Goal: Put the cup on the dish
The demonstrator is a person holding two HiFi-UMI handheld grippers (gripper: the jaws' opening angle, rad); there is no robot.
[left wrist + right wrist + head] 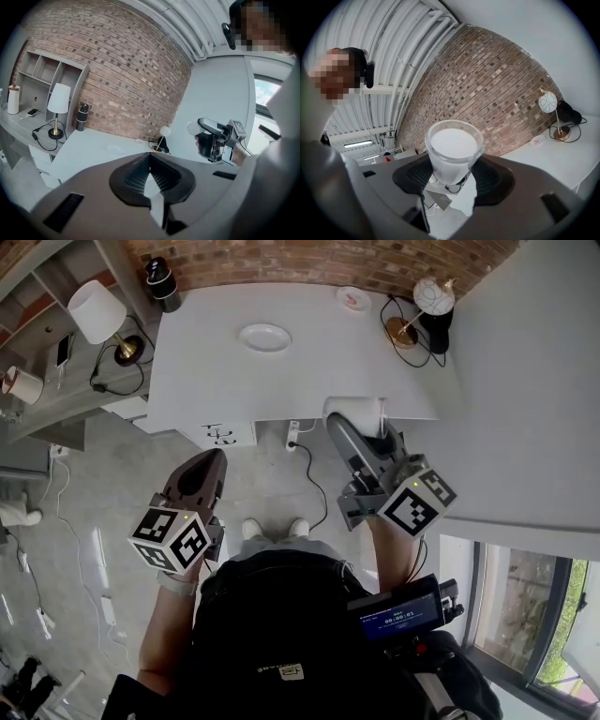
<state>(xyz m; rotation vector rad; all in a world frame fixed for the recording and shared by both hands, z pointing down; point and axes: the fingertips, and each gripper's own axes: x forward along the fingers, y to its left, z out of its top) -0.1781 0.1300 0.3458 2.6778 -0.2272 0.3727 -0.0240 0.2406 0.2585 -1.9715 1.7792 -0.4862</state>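
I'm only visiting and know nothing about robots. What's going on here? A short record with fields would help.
Setting: white table by a brick wall
Right gripper: shut on the cup, held near the table's front edge
Left gripper: jaws together, holds nothing, over the floor
Dish: empty, on the table, apart from the cup
Progress: cup not yet on the dish

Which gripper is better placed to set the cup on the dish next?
Right. The right gripper is shut on the cup by the near edge of the table, with the dish ahead on it. The left gripper is shut on nothing, short of the table.
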